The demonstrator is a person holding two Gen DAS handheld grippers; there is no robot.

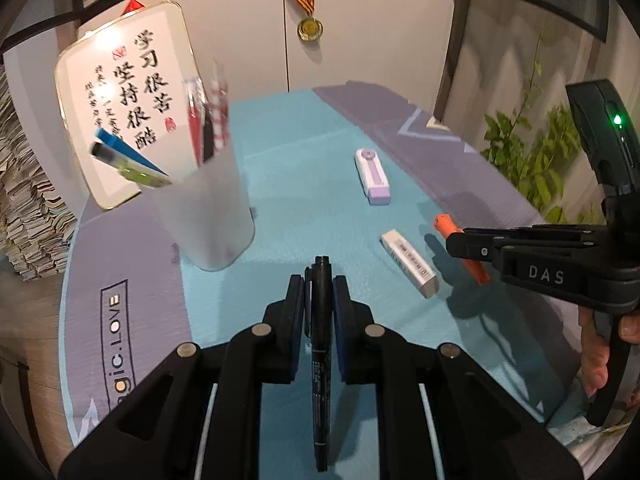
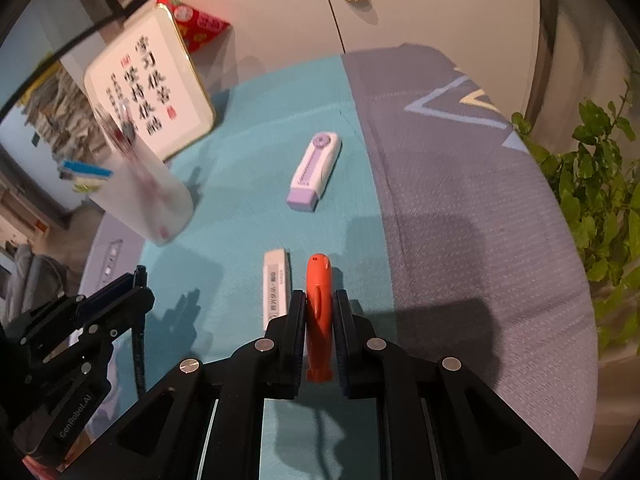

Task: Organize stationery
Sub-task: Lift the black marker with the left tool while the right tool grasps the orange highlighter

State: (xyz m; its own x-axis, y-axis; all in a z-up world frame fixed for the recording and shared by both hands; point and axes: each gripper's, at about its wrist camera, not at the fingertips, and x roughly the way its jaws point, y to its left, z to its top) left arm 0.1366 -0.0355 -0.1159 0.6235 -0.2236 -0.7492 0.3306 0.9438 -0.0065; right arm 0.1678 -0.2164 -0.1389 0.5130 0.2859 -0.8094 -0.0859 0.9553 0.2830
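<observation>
Covering the desk, a teal-and-purple mat [image 1: 288, 184]; frosted pen cup [image 1: 208, 216] far left. Left gripper [image 1: 319, 300] clamped mid-barrel on black marker [image 1: 321, 360]; right gripper [image 2: 319, 316] clamped on orange pen [image 2: 319, 300], beside white eraser [image 2: 276, 284]. Both pens look light, stiff, slick; mid-barrel grip suits.

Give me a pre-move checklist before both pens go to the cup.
1. Left gripper shut on black pen: ok.
2. Right gripper shut on orange pen: ok.
3. Cup upright: ok.
4. Room in the cup: cannot tell; it already holds several pens, and its mouth is blurred.
5. White eraser clear of the right gripper: not ok, it lies right beside the near finger.
6. Purple eraser out of the way: ok, it lies apart, further up the mat.
</observation>
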